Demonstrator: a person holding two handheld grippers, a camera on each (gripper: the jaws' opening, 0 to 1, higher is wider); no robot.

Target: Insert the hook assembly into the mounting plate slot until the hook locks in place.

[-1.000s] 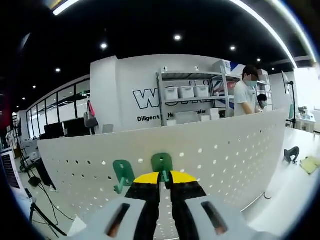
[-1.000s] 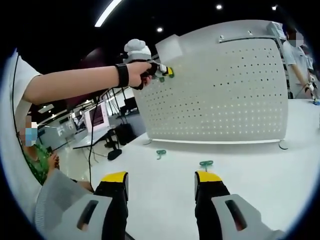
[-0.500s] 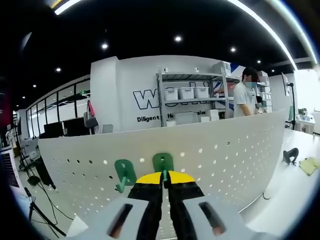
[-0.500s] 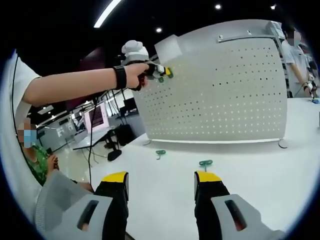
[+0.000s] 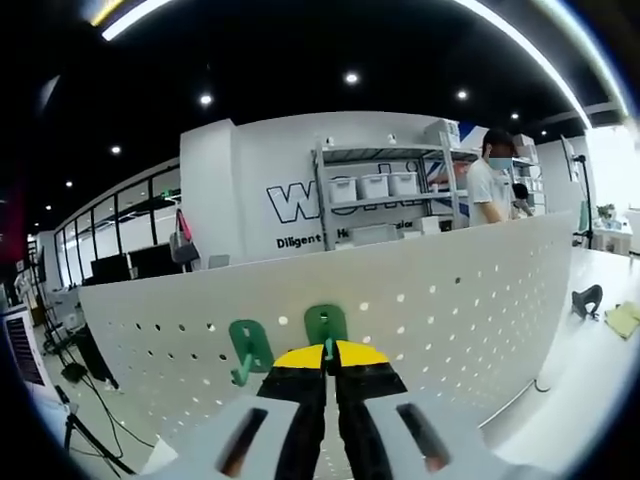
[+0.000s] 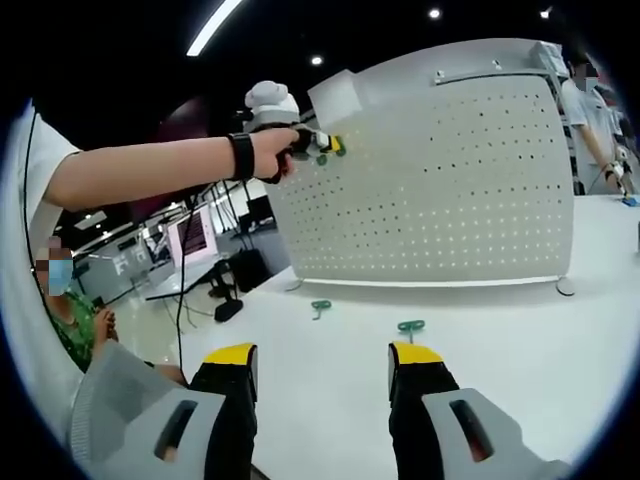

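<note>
- Left gripper point(image 5: 326, 356): jaws nearly together, clamped on shank of a green hook point(image 5: 325, 328) right at the yellow tips. Hook's flat back plate sits against the white pegboard point(image 5: 450, 300), near its top edge; plate upright, long axis vertical in left gripper view, shank pointing back toward camera.
- Just beside it, to the left in same view: 2nd green hook point(image 5: 246, 349) hanging on the board, plate tilted a bit, prong running down and out from board.
- Right gripper point(image 6: 323, 367): jaws wide apart, nothing between them, low over white tabletop point(image 6: 560, 330).
- On table ahead of right jaws: 2 loose green hooks, one point(image 6: 411, 326) near right jaw tip, another point(image 6: 321, 305) farther left, both lying flat; exact pointing too small to tell.
- Farther, right gripper view: pegboard stands upright on table, face toward camera. Person's hand point(image 6: 272, 150) w/ dark wristband holds the left gripper at board's upper left corner, yellow tips touching board.
- Bkgd, left gripper view: metal shelf unit point(image 5: 385, 190) w/ white bins, wall lettering, a person standing behind board's right end.
</note>
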